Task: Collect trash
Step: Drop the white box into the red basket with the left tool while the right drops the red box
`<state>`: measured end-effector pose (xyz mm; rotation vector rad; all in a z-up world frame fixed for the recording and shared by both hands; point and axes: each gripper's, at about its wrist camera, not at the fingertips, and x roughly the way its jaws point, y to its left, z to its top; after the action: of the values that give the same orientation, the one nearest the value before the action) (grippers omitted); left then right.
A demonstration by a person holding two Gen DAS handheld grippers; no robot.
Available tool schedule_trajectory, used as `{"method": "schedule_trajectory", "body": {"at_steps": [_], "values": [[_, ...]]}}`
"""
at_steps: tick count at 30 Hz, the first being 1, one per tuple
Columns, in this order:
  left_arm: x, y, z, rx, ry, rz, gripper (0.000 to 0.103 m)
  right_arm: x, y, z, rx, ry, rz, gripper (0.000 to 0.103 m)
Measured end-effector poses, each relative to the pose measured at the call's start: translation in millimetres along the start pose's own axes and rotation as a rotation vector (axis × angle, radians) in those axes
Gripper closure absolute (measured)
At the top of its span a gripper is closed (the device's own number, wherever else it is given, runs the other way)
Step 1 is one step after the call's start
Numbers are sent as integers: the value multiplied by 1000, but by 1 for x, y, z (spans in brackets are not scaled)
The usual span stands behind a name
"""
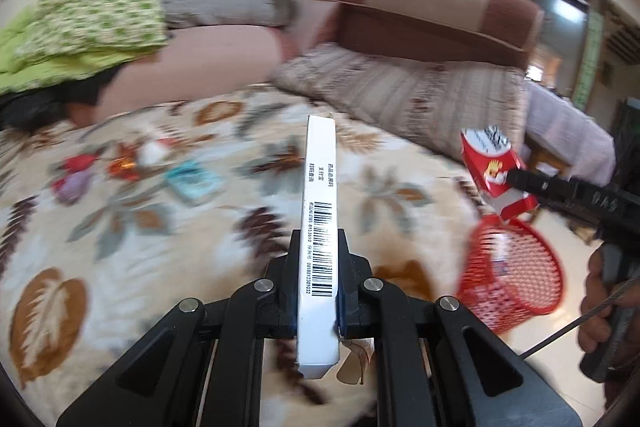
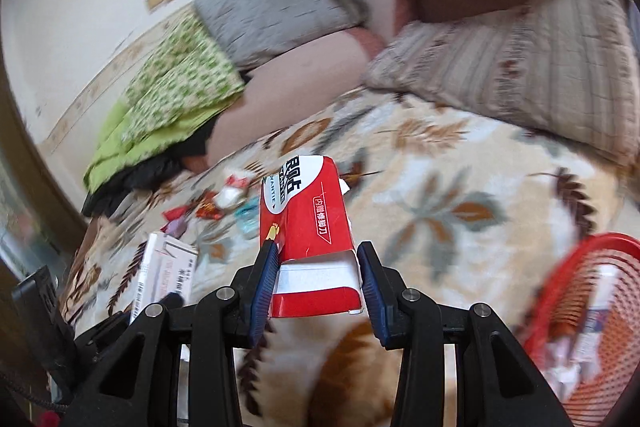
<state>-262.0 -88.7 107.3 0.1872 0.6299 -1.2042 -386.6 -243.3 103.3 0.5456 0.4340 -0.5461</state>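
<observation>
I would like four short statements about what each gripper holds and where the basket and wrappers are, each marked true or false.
1. The left gripper holds a white box with a barcode. True.
2. The right gripper is empty. False: it grips a red carton.
3. The red basket already holds some items. True.
4. No wrappers remain on the leaf-patterned blanket. False: several small wrappers lie there.

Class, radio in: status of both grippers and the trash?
Left gripper shut on white box. Right gripper shut on red box. Red basket nearby, nothing blocking.
</observation>
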Motion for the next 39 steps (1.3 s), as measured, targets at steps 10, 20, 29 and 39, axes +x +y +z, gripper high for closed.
{"method": "schedule_trajectory", "body": {"at_steps": [10,20,29,39], "values": [[44,-124,29,88,111,-308,91,-99,-126,-14,167,-62,-240,59],[97,-201,23,119,229,-408,53,-128,-208,-35,332,-58,-352,56],[63,-129,37,45,146,-289,51,-128,-220,-36,339,-53,-396,39],[12,-2,35,-75,72,-13,43,-91,-144,-11,168,-24,-243,39]]}}
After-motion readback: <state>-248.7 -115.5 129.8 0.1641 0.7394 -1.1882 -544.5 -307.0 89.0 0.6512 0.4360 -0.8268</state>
